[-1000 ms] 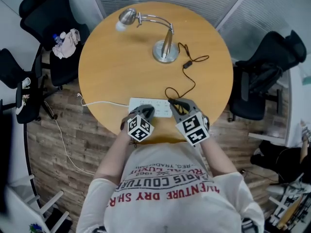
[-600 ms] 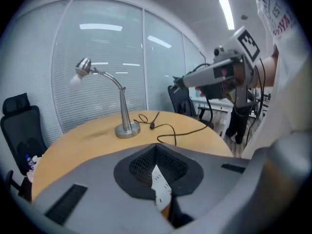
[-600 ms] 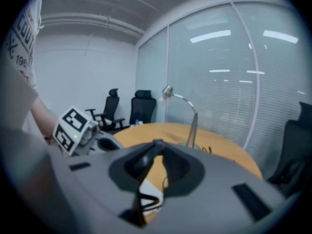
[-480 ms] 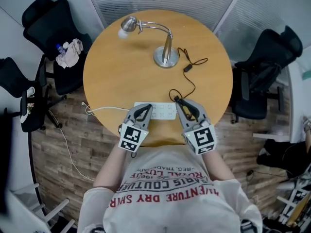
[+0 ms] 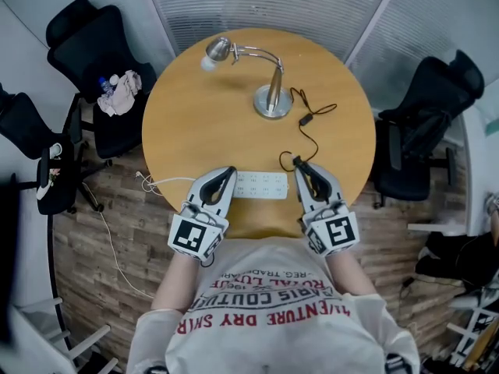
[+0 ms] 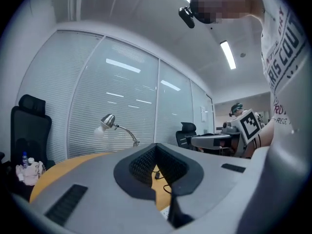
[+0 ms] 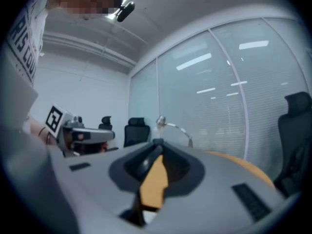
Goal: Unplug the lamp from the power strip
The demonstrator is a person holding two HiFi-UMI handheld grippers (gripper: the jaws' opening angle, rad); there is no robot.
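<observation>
A silver desk lamp (image 5: 271, 100) stands at the far side of the round wooden table (image 5: 195, 131). Its black cord (image 5: 312, 135) runs with an inline switch toward me. A white power strip (image 5: 261, 185) lies near the table's front edge. My right gripper (image 5: 298, 163) is just off the strip's right end, shut on the cord's black plug (image 7: 146, 164). My left gripper (image 5: 227, 173) is at the strip's left end with its jaws together; what lies under its tips is hidden. The lamp (image 6: 109, 122) also shows beyond the left jaws.
The strip's white cable (image 5: 168, 184) runs off the table's left edge to the wooden floor. Black office chairs stand at the left (image 5: 86, 33) and right (image 5: 425, 123); another chair (image 5: 121, 92) holds a cloth and a bottle. Glass walls with blinds lie behind.
The right gripper has come from over the strip's right end to just beside it, with the cord's end. The left gripper has slid toward the strip's left end. The head view has shifted.
</observation>
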